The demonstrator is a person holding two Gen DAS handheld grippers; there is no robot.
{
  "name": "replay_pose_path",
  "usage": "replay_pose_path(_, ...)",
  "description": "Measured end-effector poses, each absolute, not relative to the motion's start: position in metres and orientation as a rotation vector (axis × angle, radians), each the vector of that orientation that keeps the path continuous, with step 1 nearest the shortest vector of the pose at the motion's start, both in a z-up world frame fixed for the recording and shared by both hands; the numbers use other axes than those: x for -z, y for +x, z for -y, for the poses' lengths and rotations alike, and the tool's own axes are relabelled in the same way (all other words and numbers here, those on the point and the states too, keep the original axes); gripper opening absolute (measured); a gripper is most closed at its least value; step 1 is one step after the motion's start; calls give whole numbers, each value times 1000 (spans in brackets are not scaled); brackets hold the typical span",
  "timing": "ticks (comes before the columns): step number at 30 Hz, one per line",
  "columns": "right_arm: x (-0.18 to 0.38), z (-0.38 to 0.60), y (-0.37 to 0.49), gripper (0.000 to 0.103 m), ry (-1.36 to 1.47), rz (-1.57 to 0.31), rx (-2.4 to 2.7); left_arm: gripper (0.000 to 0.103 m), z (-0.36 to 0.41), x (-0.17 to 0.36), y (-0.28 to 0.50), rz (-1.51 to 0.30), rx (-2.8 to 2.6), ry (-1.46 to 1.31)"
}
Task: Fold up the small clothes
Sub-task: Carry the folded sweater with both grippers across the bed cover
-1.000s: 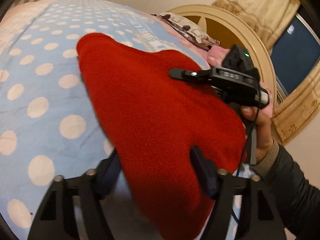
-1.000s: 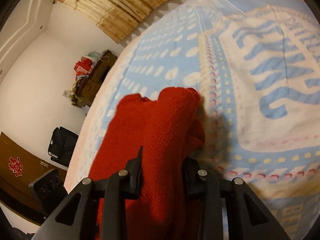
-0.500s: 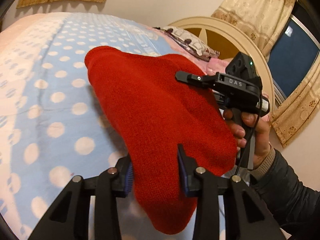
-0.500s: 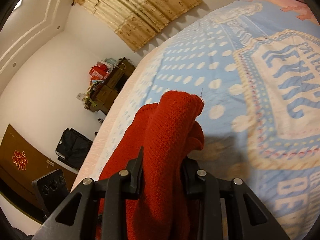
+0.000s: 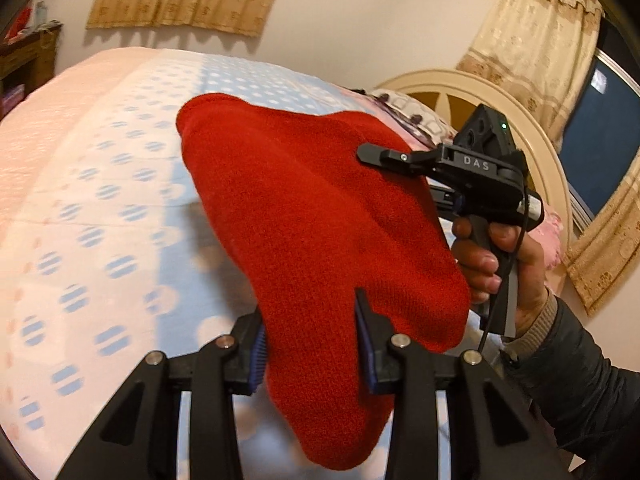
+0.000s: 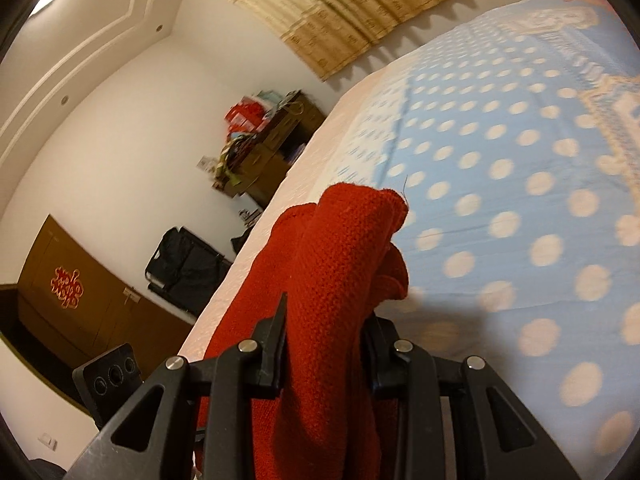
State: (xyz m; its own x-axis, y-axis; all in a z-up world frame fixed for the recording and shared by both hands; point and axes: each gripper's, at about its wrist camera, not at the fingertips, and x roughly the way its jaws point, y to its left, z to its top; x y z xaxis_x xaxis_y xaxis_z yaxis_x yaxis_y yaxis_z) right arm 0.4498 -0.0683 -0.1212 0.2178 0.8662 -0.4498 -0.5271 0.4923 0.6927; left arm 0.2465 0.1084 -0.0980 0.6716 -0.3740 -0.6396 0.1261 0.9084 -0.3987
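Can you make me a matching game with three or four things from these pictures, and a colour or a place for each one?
Things:
1. knitted garment
2. bedspread
3. left tool
4. suitcase

Colour, place or state:
a. black, on the floor by the wall
b. red, held up off the bed
c. light blue with pale dots
d. clamped on the hanging cloth

Pairs: 1-b, 2-c, 3-d, 4-a

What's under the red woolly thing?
Under the red knit garment is the blue spotted bedspread, with a shadow on it. The patch directly beneath is covered, so anything lying there can't be seen.
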Motion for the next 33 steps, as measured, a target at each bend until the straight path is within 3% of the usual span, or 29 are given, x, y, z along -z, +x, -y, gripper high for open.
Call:
replay_pose_path(12,110,-30,420,31,376,-947,-1144,38,-165,94,197,-725,160,-371)
replay_pose_path(33,146,-142,407,31,329,-1053,-1245,37,-214,118,167,-732,-10,-424)
